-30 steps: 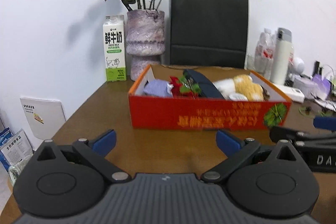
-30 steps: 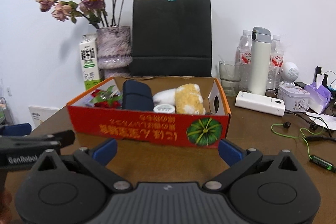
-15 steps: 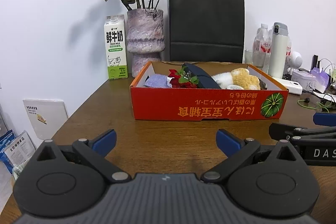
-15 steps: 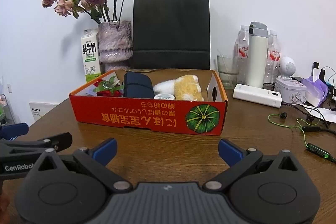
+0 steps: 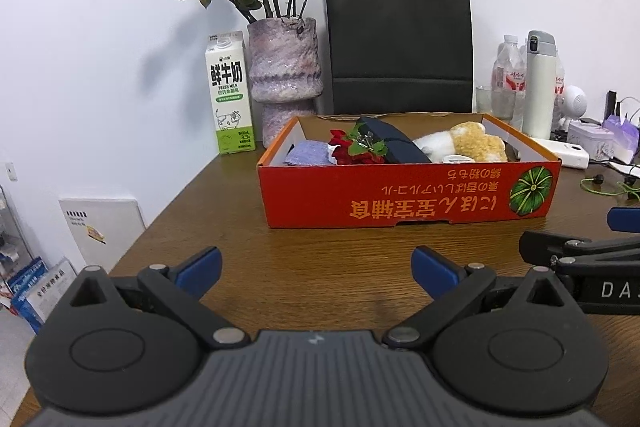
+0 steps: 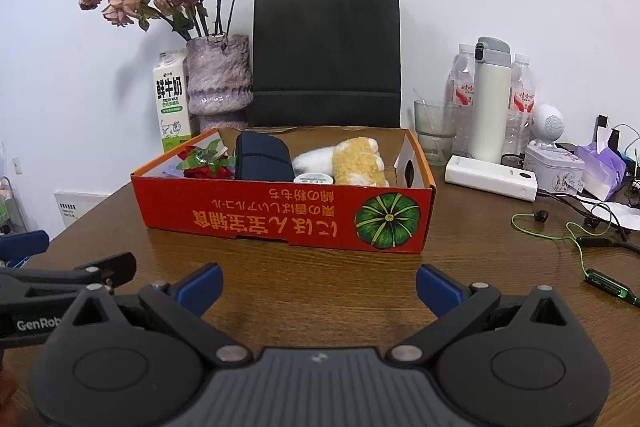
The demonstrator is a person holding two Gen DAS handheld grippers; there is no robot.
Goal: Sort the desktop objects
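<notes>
Red cardboard box (image 5: 408, 201) sits mid-table at 12 o'clock, long axis running 9-to-3, pumpkin print toward 3. Inside: dark blue case (image 6: 262, 158) w/ long axis 6-to-12, plush toy (image 6: 356, 165), red flowers (image 5: 354, 151). Left gripper (image 5: 316, 269) & right gripper (image 6: 318, 285) both spread wide, empty, apart from box.
</notes>
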